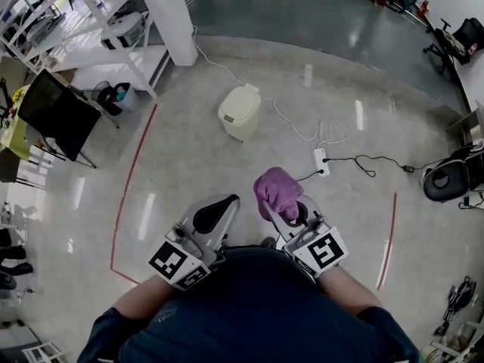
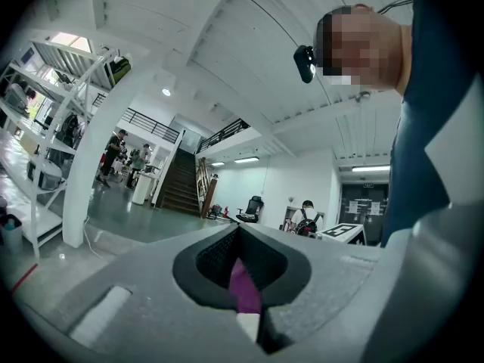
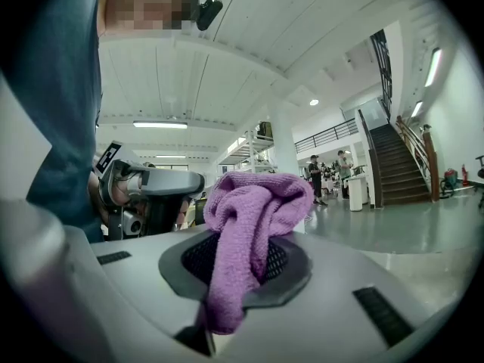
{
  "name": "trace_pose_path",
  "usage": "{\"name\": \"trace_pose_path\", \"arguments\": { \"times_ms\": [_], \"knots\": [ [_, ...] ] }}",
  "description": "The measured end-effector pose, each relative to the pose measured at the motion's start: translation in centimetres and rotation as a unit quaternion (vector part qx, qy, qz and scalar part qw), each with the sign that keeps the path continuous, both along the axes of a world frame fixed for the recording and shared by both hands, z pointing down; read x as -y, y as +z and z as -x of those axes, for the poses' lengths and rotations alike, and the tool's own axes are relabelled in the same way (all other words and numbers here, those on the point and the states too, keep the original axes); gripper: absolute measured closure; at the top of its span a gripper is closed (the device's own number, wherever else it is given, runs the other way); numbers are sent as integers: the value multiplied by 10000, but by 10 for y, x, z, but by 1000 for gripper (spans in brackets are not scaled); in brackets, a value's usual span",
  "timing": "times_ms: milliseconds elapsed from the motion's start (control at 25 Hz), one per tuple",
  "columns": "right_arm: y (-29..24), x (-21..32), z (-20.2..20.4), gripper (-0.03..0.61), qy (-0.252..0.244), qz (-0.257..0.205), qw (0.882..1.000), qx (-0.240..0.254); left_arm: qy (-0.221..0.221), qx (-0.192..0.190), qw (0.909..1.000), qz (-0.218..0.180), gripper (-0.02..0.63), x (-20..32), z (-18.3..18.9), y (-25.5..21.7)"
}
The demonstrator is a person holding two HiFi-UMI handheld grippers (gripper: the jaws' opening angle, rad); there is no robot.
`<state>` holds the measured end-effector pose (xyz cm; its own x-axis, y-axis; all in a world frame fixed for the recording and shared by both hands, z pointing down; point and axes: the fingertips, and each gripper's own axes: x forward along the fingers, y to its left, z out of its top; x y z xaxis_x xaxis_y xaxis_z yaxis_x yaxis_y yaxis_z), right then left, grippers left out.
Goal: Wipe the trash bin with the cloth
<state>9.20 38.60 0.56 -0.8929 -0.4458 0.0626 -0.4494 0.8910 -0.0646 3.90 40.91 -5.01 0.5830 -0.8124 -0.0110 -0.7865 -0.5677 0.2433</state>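
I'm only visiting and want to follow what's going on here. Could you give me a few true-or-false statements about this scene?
1. The right gripper holds a purple cloth. True.
2. The cream trash bin is being wiped. False: it stands on the floor ahead, with nothing touching it.
3. The bin's lid is open. False: it is closed.
4. A white power strip lies on the floor. True.
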Motion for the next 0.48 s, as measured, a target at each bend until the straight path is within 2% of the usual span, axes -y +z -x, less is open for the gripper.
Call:
{"name": "trace_pose_path", "arguments": {
  "times_ms": [280, 480],
  "knots": [
    [24, 19, -30, 509, -2, 116, 9999, -22, -166, 27, 9999, 32, 615, 11, -21, 15],
    [24, 43, -27, 509, 73, 170, 9998, -98, -80, 38, 10000, -25, 615, 37, -18, 10]
  ]
}}
